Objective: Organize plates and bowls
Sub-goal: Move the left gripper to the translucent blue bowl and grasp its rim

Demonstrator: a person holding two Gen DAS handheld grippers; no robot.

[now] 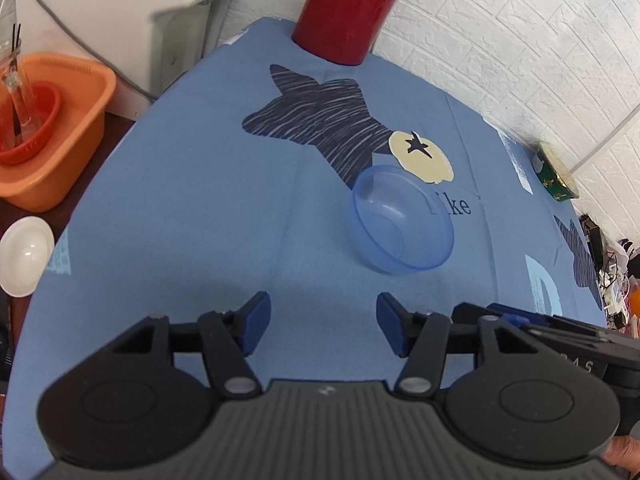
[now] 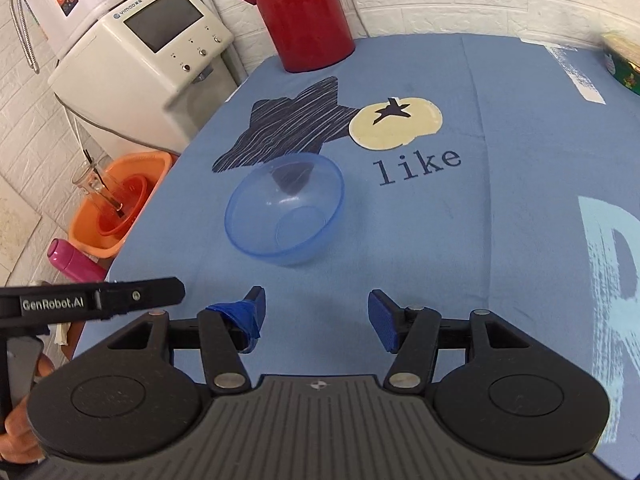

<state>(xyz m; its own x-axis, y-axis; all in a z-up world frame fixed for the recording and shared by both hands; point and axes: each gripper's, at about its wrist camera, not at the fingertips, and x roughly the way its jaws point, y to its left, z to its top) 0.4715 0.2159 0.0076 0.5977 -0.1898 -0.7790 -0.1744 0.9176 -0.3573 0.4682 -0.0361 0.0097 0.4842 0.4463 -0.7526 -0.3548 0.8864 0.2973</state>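
A clear blue plastic bowl (image 1: 402,220) (image 2: 285,209) sits upright on the blue tablecloth (image 1: 200,208) (image 2: 500,220), beside the dark star print. My left gripper (image 1: 323,326) hovers open over the cloth, short of the bowl and slightly to its left, with nothing between its fingers. My right gripper (image 2: 316,318) is also open and empty, with the bowl ahead and a little to the left. A white dish (image 1: 26,255) lies off the table's left edge. A red bowl (image 1: 28,124) (image 2: 124,204) rests in an orange basin (image 1: 60,140) (image 2: 120,200).
A red thermos jug (image 1: 348,12) (image 2: 300,12) stands at the table's far edge against the white brick wall. A white appliance (image 2: 140,64) stands at the left. A glass with sticks (image 2: 98,184) is in the basin. A pink bottle (image 2: 72,262) and a green box (image 1: 554,176) lie at the sides.
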